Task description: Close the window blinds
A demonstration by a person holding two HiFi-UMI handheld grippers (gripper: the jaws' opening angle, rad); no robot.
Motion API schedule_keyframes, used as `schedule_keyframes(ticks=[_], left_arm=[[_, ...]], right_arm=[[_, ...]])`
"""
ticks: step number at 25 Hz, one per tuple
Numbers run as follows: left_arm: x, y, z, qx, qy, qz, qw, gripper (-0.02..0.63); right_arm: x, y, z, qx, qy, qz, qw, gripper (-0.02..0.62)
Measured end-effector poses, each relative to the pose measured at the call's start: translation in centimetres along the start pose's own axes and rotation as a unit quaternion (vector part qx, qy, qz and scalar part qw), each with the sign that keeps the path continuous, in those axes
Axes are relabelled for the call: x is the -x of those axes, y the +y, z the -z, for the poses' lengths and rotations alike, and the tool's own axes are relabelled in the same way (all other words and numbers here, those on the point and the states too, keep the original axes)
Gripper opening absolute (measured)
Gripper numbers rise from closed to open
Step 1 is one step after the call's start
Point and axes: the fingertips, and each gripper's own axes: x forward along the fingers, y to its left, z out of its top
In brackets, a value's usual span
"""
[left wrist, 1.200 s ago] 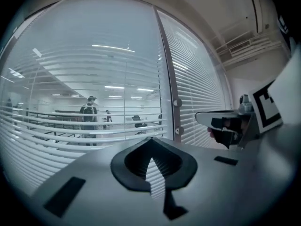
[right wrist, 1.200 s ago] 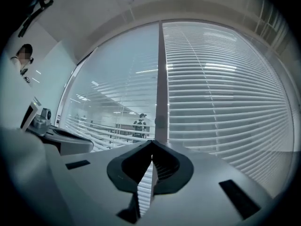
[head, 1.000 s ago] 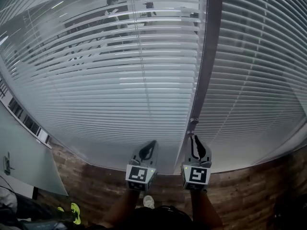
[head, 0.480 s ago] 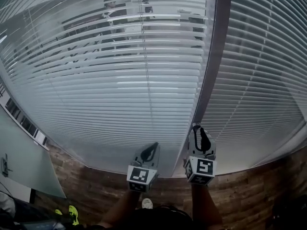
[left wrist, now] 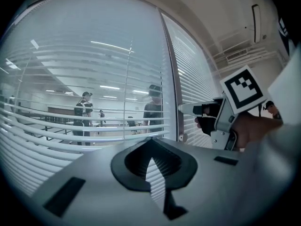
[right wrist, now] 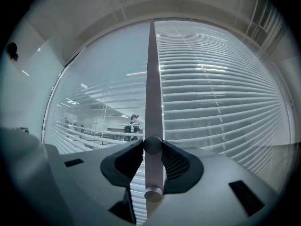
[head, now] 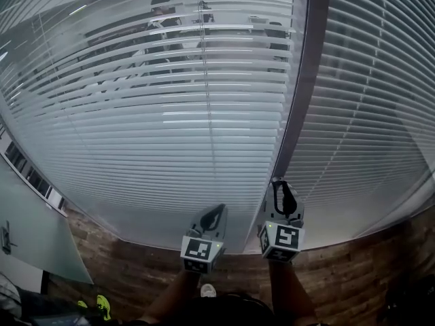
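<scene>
Here, a slatted blind [head: 170,134] fills the head view; its slats near 12 o'clock still gape, showing people beyond. The wand [right wrist: 154,173] hangs by the mullion [head: 302,94] at 4 o'clock, between the jaws of the right gripper [head: 280,183], which have just been opening and now stand wide, seemingly off it. The left gripper [head: 219,209], at 6 o'clock, is closed and empty. Likely best: re-clamp squarely, then roll the wand without tugging it sideways. Against a second ago, the right gripper sits slightly higher.
</scene>
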Motion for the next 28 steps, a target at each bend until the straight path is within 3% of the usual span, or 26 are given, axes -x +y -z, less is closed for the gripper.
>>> schedule_keyframes(ticks=[2,5,15,18,21,28], left_arm=[[0.0,0.3,0.2,-0.011,-0.014,0.0,0.9998,0.0],[0.3,0.0,0.1,-0.013,0.003,-0.002,0.9999,0.0],[0.9,0.4,0.8,-0.02,0.014,-0.005,0.9997,0.0],[0.9,0.6,0.9,-0.027,-0.004,-0.005,0.9996,0.0],[1.1,0.2,0.6,-0.02,0.009,-0.003,0.9998,0.0],[1.6,0.3,1.1,-0.018,0.007,-0.004,0.9998,0.0]], right_arm=[[0.0,0.0,0.0,0.001,0.0,0.001,1.0,0.118],[0.0,0.1,-0.3,0.02,-0.004,-0.003,1.0,0.118],[-0.3,0.5,-0.5,0.139,-0.005,-0.013,0.99,0.118],[-0.2,0.8,-0.4,0.222,0.004,-0.019,0.975,0.118],[-0.1,1.1,-0.1,0.299,0.021,-0.028,0.954,0.118],[0.1,1.3,-0.1,0.413,0.035,-0.046,0.909,0.118]])
